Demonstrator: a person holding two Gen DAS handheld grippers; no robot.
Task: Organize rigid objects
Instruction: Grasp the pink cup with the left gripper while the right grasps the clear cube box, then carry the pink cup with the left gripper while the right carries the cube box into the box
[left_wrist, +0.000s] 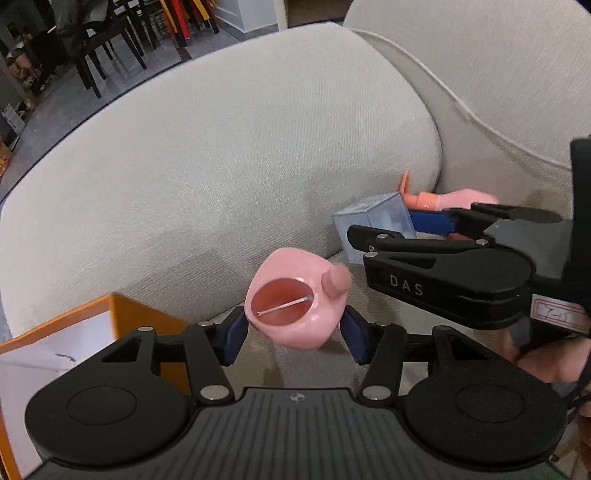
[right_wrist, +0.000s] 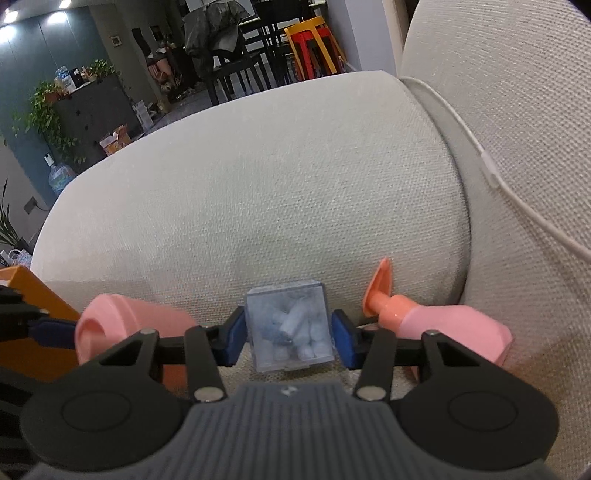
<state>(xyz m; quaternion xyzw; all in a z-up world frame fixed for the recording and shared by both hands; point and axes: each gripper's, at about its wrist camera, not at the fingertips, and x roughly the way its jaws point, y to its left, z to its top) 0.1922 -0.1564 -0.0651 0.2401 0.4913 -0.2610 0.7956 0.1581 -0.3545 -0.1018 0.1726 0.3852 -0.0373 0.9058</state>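
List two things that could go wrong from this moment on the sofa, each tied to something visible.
1. The glossy rounded pink cup sits between the left gripper jaws; on such a curved surface it might slip.

2. The right gripper brackets the clear plastic cube; the pink pump bottle lying close beside could be knocked.

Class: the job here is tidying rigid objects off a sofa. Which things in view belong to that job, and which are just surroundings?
Part of the job:
- pink cup, between the left gripper pads
- clear cube box, between the right gripper pads
- pink pump bottle, lying on the seat
- orange box

Surroundings:
- sofa cushion
- dining chairs
- potted plants
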